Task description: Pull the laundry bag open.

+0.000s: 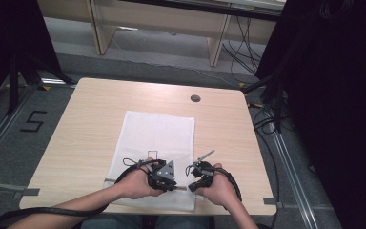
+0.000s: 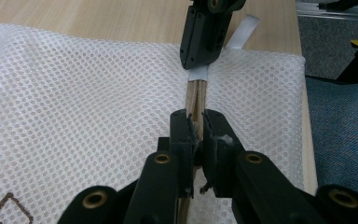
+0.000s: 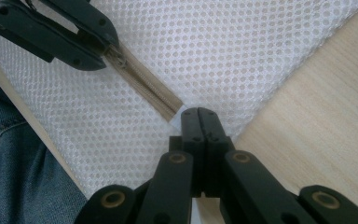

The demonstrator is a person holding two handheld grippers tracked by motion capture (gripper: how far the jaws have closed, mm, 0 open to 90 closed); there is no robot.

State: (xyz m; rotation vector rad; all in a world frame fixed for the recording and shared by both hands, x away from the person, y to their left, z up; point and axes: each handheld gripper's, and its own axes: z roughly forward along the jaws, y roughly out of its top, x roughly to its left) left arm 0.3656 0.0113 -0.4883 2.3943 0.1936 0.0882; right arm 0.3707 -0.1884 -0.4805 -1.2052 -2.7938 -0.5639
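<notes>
At the lower centre of the high view, the left gripper (image 2: 195, 133) pinches the slider of the white mesh laundry bag's (image 1: 157, 138) beige zipper (image 3: 144, 84). The right gripper (image 3: 199, 114), jaws fully together, clamps the zipper's end. The zipper looks partly open, so most of its run seems left.

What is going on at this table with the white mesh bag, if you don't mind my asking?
A person is working the zipper of a white mesh laundry bag lying flat on the wooden table, with a tool in each hand. The left tool is closed on the zipper's slider, and the right tool is shut on the bag's edge at the end of the zipper, by a white tab. The zipper looks partly open.
</notes>
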